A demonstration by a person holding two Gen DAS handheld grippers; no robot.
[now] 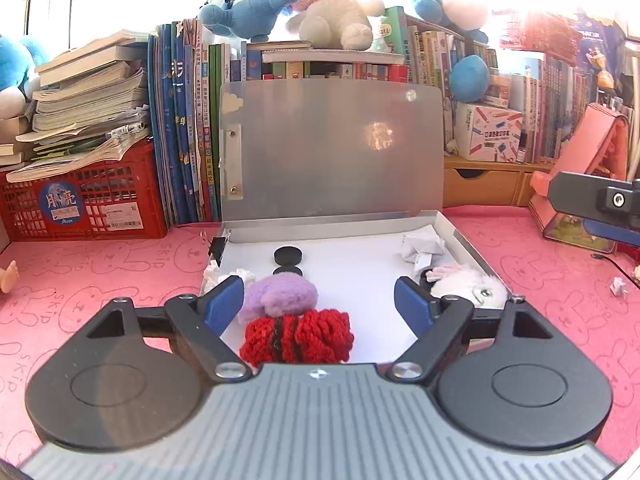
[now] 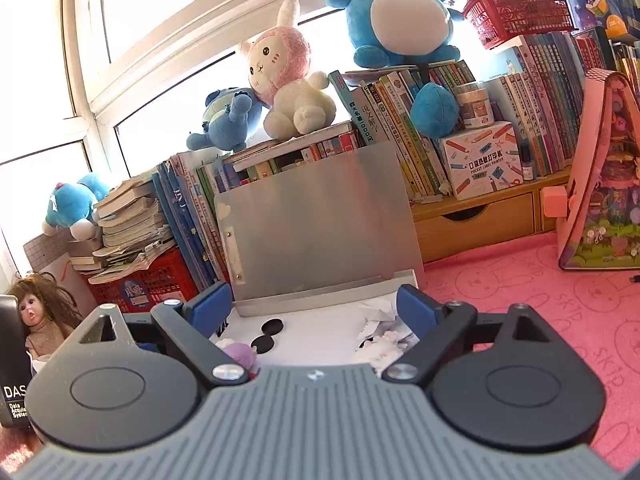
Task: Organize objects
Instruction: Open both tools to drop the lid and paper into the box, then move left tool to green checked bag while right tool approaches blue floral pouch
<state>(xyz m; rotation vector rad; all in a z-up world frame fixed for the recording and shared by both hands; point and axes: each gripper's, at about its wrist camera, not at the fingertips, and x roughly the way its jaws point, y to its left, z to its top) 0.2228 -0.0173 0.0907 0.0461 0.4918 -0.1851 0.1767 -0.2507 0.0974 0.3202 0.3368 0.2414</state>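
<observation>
Doll (image 1: 294, 320): purple woolly hair, red knitted body.

Ahead of my grippers I see a row of books (image 2: 408, 120) with a pink rabbit toy (image 2: 286, 80) and blue plush (image 2: 396, 16) on top. Far left sits a red crate (image 1: 80, 204); a doll (image 2: 38, 312) shows beside it.

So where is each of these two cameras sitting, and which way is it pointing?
Left wrist: on the left gripper, low over the open box, facing the knitted doll between its open blue fingers.
Right wrist: on the right gripper, higher and further back, facing the box and bookshelf; fingers open.
Shared: box, black discs, crumpled paper, pink rabbit plush.
</observation>
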